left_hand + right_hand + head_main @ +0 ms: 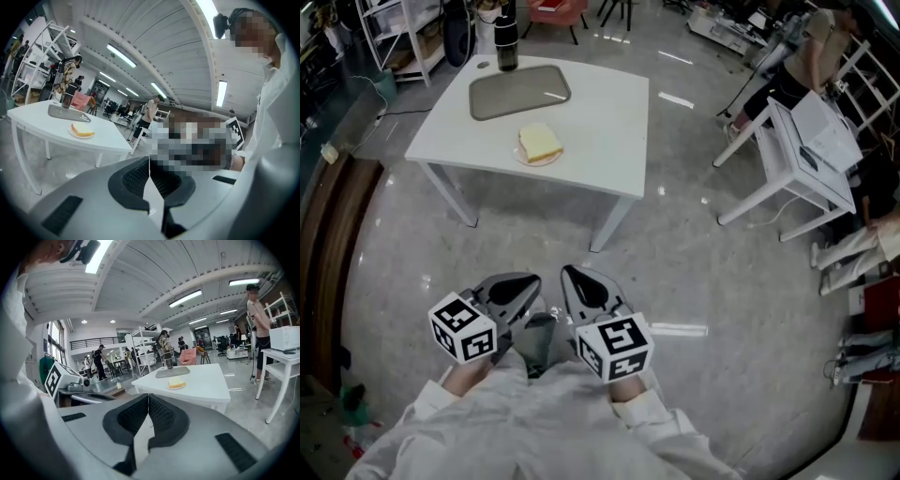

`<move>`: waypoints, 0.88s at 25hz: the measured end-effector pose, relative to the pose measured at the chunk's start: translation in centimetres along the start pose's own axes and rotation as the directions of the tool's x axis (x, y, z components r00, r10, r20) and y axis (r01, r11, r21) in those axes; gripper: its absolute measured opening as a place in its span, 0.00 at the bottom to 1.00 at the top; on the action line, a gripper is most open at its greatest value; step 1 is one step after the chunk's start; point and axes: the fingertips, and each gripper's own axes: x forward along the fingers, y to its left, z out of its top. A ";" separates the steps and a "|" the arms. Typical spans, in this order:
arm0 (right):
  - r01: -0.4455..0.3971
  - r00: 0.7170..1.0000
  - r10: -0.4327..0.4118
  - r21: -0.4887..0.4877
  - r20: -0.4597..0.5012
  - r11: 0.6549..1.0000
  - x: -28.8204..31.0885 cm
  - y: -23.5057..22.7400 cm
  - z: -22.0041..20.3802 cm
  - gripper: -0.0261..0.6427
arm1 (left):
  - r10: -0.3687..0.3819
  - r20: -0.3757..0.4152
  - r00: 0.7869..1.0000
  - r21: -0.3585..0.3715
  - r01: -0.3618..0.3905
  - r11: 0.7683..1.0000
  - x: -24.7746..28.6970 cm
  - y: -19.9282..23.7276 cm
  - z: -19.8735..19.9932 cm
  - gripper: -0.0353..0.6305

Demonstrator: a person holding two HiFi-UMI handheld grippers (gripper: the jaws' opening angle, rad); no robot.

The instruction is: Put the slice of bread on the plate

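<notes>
- The pale yellow, square slice of bread point(540, 142) is lying flat on a small round white plate point(523, 157), which is sitting on the white rectangular table point(600, 122), near the table's front edge.
- Just behind the plate, a grey rectangular tray point(518, 91) is resting on the table, and a dark bottle point(506, 42) is standing at the tray's far end.
- The slice is looking thick and soft, with a slightly darker crust along its edges. It is covering most of the plate, so only a thin rim is showing around it.
- The left gripper point(514, 292) is being held low in front of the person's body, well apart from the table. In the left gripper view its jaws are pressing together and nothing is sitting between them.
- The right gripper point(589, 289) is hanging just beside it. In the right gripper view its jaws are also meeting at the tips and are gripping nothing.
- Judging from this, the placing step is looking done, since the bread is already on the plate and no tool is touching it.
- If any move is remaining, it is calling only for keeping both grippers away from the table, so that the slice and the plate are not being disturbed.
</notes>
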 end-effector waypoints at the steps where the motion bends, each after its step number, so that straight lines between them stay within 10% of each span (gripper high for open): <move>1: 0.005 1.000 -0.005 0.002 0.004 1.000 1.2 -0.4 0.7 0.06 | -0.003 -0.002 1.000 0.002 0.003 1.000 0.3 1.1 0.8 0.07; 22: 0.059 0.997 -0.057 0.045 -0.045 0.997 14.6 -4.1 4.3 0.06 | -0.041 -0.062 0.997 -0.021 0.040 0.999 3.7 14.1 5.7 0.07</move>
